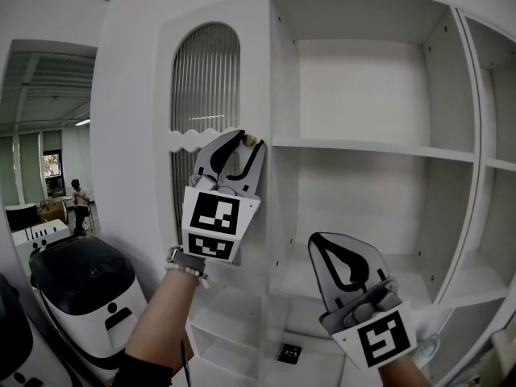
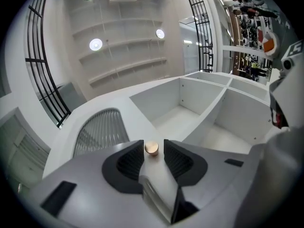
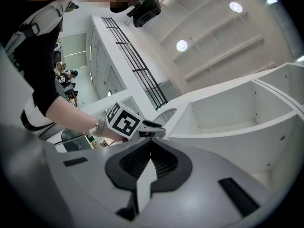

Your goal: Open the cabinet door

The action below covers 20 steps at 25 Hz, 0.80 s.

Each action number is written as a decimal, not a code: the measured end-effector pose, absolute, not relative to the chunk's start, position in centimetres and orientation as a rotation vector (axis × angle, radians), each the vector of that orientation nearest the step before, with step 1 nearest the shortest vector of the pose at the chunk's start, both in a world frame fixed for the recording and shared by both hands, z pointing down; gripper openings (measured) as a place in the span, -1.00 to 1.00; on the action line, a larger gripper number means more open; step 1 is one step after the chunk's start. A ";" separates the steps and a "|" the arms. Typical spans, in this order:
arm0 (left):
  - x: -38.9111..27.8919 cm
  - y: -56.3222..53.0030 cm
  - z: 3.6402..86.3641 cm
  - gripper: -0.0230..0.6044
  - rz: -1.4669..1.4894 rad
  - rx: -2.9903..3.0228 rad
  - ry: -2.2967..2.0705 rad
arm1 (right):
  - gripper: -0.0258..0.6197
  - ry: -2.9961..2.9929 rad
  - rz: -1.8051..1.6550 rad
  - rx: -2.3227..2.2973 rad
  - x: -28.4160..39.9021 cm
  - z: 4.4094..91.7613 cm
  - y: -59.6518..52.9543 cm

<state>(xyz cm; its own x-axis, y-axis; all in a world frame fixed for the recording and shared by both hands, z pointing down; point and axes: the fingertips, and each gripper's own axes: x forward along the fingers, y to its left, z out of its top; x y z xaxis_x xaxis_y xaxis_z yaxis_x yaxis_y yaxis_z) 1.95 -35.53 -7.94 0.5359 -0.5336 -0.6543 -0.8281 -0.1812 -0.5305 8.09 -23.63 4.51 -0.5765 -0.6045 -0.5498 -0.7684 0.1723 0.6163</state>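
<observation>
The white cabinet door [image 1: 258, 63] stands swung out to the left, its arched ribbed panel [image 1: 205, 79] facing me. A small round brass knob [image 1: 250, 140] sits near the door's free edge. My left gripper [image 1: 248, 144] reaches up to it, open, with the knob [image 2: 151, 147] between the fingertips and a thin gap on each side. The left gripper [image 2: 153, 145] points up at the door. Lower right, my right gripper [image 1: 318, 242] is shut on nothing, in front of the lower shelf. In the right gripper view the right gripper [image 3: 151, 139] has its jaws together.
The open cabinet [image 1: 371, 147] shows bare white shelves and a divider on the right. A black-and-white machine [image 1: 81, 289] stands at lower left. A small dark item [image 1: 289, 351] lies on a low shelf. A person [image 1: 79, 196] stands far off at left.
</observation>
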 end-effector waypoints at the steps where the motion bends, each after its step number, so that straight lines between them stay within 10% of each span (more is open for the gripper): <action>1: 2.0 -35.6 -7.9 -0.55 0.405 -1.856 1.123 | -0.92 2.261 1.365 -1.344 8.1 4.5 -23.6; 20: 1.0 -34.6 -8.0 -0.68 0.409 -1.895 1.128 | -0.92 2.268 1.389 -1.337 7.3 4.5 -23.3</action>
